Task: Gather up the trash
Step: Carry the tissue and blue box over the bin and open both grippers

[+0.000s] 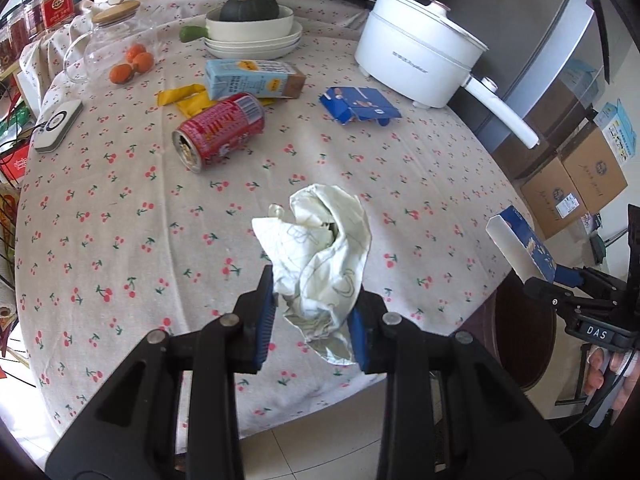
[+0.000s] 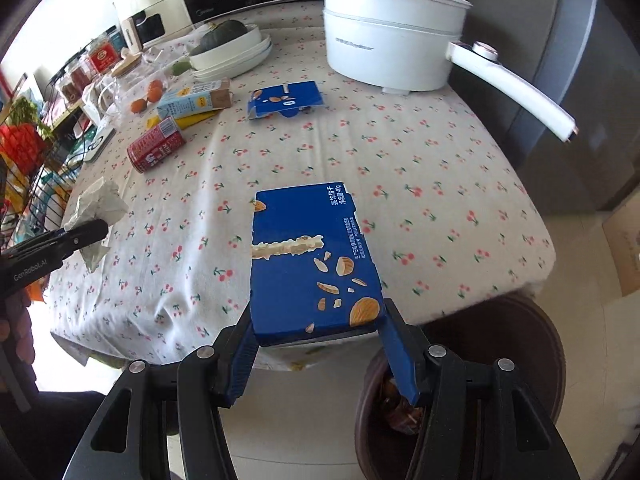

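Observation:
My left gripper point(image 1: 314, 316) is shut on a crumpled white paper wrapper point(image 1: 324, 256), held just above the table's front edge; the wrapper also shows in the right wrist view point(image 2: 98, 204). My right gripper point(image 2: 318, 344) is shut on a blue cookie box point(image 2: 308, 264), held over the table's front edge, above a dark brown trash bin point(image 2: 520, 360). The box also shows in the left wrist view point(image 1: 524, 248). On the table lie a red can point(image 1: 220, 130), a light blue carton point(image 1: 252, 78), a yellow wrapper point(image 1: 184, 98) and a second torn blue box point(image 1: 358, 106).
A white electric pot point(image 1: 416, 62) with a long handle stands at the back right. Stacked bowls with a green squash point(image 1: 250, 26), a glass jar with oranges point(image 1: 116, 50) and a white device point(image 1: 58, 124) sit at the back and left. Cardboard boxes point(image 1: 572, 184) stand on the floor at right.

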Demonstrator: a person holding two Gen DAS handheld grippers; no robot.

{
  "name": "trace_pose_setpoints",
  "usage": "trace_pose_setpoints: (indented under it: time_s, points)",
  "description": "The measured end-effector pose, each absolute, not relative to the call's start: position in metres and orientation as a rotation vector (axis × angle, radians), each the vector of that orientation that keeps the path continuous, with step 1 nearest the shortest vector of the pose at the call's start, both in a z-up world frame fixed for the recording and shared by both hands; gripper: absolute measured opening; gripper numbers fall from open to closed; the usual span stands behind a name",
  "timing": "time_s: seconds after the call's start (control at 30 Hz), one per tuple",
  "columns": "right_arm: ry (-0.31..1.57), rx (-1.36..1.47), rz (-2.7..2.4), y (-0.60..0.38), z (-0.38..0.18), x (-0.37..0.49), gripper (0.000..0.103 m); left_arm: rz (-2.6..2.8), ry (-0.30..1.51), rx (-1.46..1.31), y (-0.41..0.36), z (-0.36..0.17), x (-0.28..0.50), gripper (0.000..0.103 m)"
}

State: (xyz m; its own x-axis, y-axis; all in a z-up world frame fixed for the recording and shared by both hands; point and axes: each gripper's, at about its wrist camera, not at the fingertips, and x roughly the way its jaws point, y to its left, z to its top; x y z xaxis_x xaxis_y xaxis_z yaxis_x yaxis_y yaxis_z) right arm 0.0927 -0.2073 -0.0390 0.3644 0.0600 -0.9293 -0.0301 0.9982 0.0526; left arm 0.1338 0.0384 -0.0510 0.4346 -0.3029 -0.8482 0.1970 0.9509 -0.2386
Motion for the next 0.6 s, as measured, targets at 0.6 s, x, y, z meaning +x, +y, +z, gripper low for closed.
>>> trace_pose_setpoints:
  time_s: [0.6]
  points:
    - [1.188,0.101,-0.109,-0.334,-0.039,-0.033,0.059,-0.526,1.072,-0.048,-0.049,-0.041,0.098,0.034]
